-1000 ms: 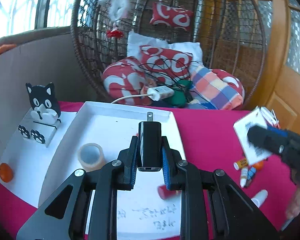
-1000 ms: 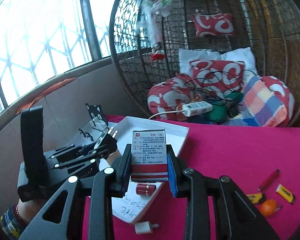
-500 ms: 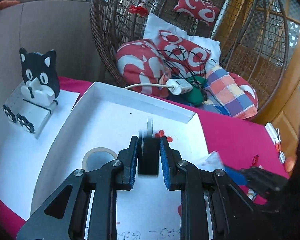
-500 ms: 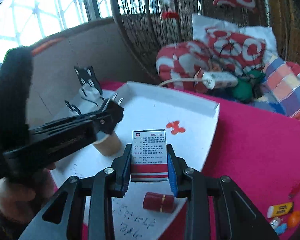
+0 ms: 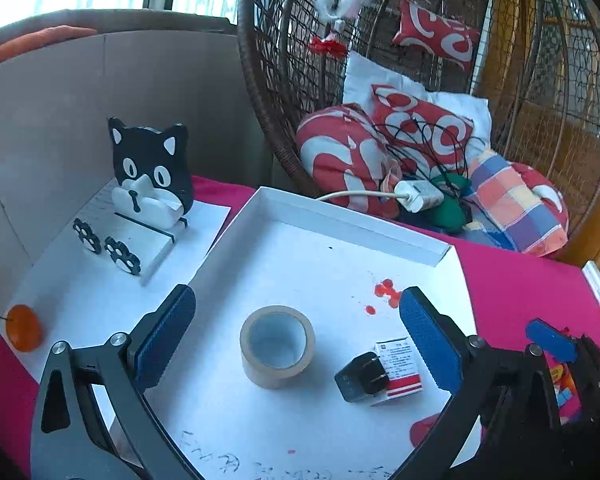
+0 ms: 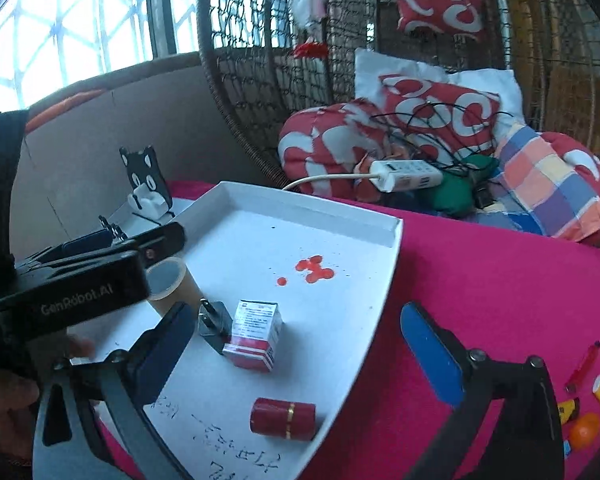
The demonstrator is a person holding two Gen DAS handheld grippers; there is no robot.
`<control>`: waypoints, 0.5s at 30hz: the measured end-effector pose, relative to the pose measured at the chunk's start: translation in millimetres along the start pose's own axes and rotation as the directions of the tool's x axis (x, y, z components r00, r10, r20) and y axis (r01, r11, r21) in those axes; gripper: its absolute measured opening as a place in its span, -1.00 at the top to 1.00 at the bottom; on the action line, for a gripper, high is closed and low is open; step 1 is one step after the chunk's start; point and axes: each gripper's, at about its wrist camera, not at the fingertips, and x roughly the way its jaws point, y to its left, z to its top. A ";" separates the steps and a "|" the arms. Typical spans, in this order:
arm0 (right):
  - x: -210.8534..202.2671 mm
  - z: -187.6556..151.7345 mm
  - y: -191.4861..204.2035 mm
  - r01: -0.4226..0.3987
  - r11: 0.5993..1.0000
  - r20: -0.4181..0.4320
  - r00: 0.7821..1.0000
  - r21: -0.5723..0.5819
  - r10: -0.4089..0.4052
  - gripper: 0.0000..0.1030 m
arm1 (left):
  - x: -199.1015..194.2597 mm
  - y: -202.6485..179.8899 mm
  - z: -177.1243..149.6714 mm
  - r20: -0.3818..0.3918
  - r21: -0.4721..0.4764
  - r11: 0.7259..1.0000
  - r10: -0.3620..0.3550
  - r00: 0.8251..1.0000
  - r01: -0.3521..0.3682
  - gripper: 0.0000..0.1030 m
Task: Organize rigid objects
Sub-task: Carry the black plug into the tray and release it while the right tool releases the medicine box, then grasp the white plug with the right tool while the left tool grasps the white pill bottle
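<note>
A white tray (image 5: 340,216) lies on the pink tablecloth; it also shows in the right wrist view (image 6: 388,276). In it lie a black charger plug (image 5: 360,376) (image 6: 214,326) leaning against a red-and-white medicine box (image 5: 400,368) (image 6: 256,336), a roll of tan tape (image 5: 278,346) (image 6: 168,284) and a red cylinder (image 6: 283,419). My left gripper (image 5: 296,340) is open and empty above the tape. My right gripper (image 6: 296,356) is open and empty just behind the box.
A black cat-shaped stand (image 5: 150,176) sits on white paper left of the tray, with a small orange fruit (image 5: 22,328) near its corner. Small loose items (image 6: 588,400) lie on the cloth at right. A wicker chair with cushions (image 5: 400,140) stands behind.
Both grippers opened and let go: the charger plug and the medicine box now rest in the tray side by side. Both grippers have drawn back a little.
</note>
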 end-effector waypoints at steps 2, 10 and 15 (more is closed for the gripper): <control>-7.0 -1.5 -2.1 0.010 1.000 0.013 1.000 0.000 -0.010 -1.00 | -4.1 0.5 -1.3 0.001 -0.001 1.000 -0.003 1.000 0.003 -1.00; -39.6 -20.7 -28.1 -0.013 0.998 0.032 0.999 0.058 0.011 -1.00 | -37.4 -2.6 -17.0 0.026 0.017 0.998 -0.069 0.997 0.068 -1.00; -49.9 -47.9 -28.7 -0.161 0.986 -0.052 0.986 -0.038 0.159 -1.00 | -60.1 1.4 -35.1 0.034 -0.001 0.993 -0.119 0.992 0.119 -0.99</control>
